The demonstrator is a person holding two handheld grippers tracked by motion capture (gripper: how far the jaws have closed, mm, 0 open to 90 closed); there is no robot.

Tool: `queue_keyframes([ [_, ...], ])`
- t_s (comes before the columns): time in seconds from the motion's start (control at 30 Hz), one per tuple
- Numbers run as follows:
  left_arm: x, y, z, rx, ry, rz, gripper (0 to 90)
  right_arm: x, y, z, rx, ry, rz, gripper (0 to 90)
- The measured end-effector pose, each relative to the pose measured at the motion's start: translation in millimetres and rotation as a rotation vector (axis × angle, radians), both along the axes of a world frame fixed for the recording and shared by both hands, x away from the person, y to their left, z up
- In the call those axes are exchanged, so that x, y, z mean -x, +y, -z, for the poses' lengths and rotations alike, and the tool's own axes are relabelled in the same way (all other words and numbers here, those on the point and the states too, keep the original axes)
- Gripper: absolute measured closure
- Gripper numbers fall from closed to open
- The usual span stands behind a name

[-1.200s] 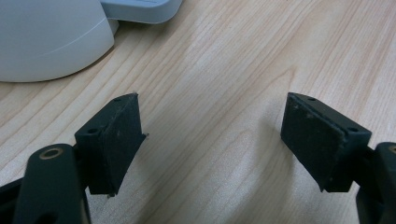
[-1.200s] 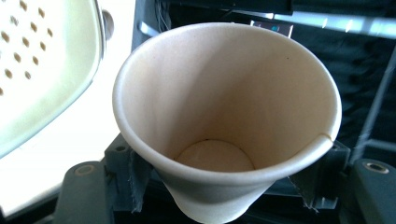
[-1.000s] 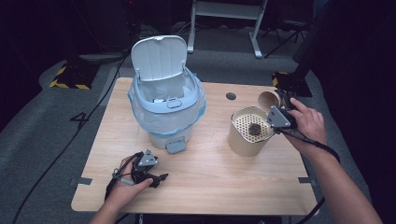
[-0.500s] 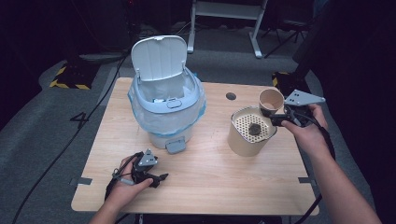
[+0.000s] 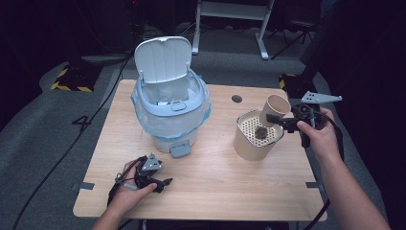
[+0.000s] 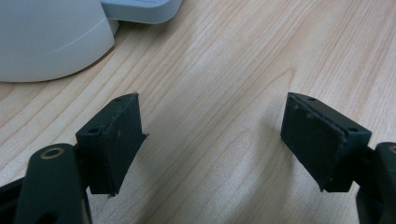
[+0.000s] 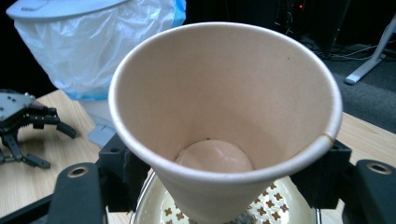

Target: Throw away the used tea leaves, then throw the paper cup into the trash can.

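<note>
Over at the right: holding the paper cup (image 5: 276, 106) in the right gripper (image 5: 280, 122), tipped above the tan strainer tub (image 5: 249, 143), clear of the perforated insert as far as can be told. Pressing on the cup's sides from both flanks in the right gripper view, jaws roughly half apart and just easing a touch wider, cup wall between them. Looking down the cup (image 7: 224, 116): empty apart from a wet sheen at the bottom, so judging the pour as done. Spotting a dark lump (image 5: 261, 132) on the strainer holes, probably the dregs caught there.

Down at the left: resting the left gripper (image 5: 163, 183) on the table (image 5: 215, 201), jaws wide apart over bare wood, nothing between them, with the base of the white bin (image 6: 46, 42) just ahead.

And the bin (image 5: 167, 129) itself: standing near the table's far left, lid (image 5: 162, 60) flipped up, liner in place, well apart from the cup.

So, by the look of it: emptying finished, disposal left. Carrying the cup across and dropping it into the open bin seems the remaining step, not yet begun.
</note>
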State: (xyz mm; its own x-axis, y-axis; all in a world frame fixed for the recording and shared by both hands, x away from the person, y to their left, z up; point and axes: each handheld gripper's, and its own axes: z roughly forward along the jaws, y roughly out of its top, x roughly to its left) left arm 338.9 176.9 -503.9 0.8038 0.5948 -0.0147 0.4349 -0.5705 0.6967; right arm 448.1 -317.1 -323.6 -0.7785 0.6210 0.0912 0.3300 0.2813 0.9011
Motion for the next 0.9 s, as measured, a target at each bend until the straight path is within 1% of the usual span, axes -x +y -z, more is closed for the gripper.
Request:
queue_keyframes([
  [0.1,-0.1,0.1,0.0,0.000,0.001,0.000,21.0,1.6,1.7,-1.1,0.000,-0.002,-0.026,29.4],
  [0.13,-0.1,0.1,0.0,-0.001,0.001,0.000,21.0,2.4,3.4,-2.1,0.014,-0.009,-0.034,29.4],
  [0.17,-0.1,0.1,0.0,-0.001,0.001,0.000,21.0,2.4,3.4,-2.1,0.014,-0.009,-0.034,29.4],
  [0.2,-0.1,0.1,0.0,-0.001,0.000,0.000,21.0,2.5,5.1,-2.7,0.024,-0.011,-0.042,29.5],
  [0.33,0.0,0.0,0.0,0.000,0.000,0.000,21.0,2.5,8.1,-4.2,0.028,-0.013,-0.049,29.5],
  [0.37,0.0,0.0,0.0,0.000,0.000,0.000,21.0,2.2,10.8,-7.4,0.034,-0.015,-0.057,29.4],
  [0.43,0.0,0.0,0.0,0.000,0.000,0.000,21.0,2.0,11.7,-9.1,0.033,-0.018,-0.061,29.4],
  [0.53,0.0,0.0,0.0,0.000,0.000,0.000,21.0,0.6,15.9,-18.9,0.040,-0.038,-0.075,29.4],
  [0.67,-0.4,0.5,0.0,0.005,0.004,-0.007,21.1,-2.9,23.5,-33.0,0.030,-0.047,-0.085,29.1],
  [0.83,-0.8,0.7,0.0,0.006,0.004,-0.011,21.2,-11.3,38.7,-47.0,0.035,-0.050,-0.109,28.9],
  [0.87,-0.9,0.8,-0.1,0.004,0.005,-0.011,21.1,-15.4,46.2,-52.7,0.031,-0.059,-0.123,28.9],
  [0.9,-0.9,0.8,0.0,0.005,0.005,-0.012,21.1,-15.4,46.2,-52.7,0.031,-0.059,-0.123,28.9],
])
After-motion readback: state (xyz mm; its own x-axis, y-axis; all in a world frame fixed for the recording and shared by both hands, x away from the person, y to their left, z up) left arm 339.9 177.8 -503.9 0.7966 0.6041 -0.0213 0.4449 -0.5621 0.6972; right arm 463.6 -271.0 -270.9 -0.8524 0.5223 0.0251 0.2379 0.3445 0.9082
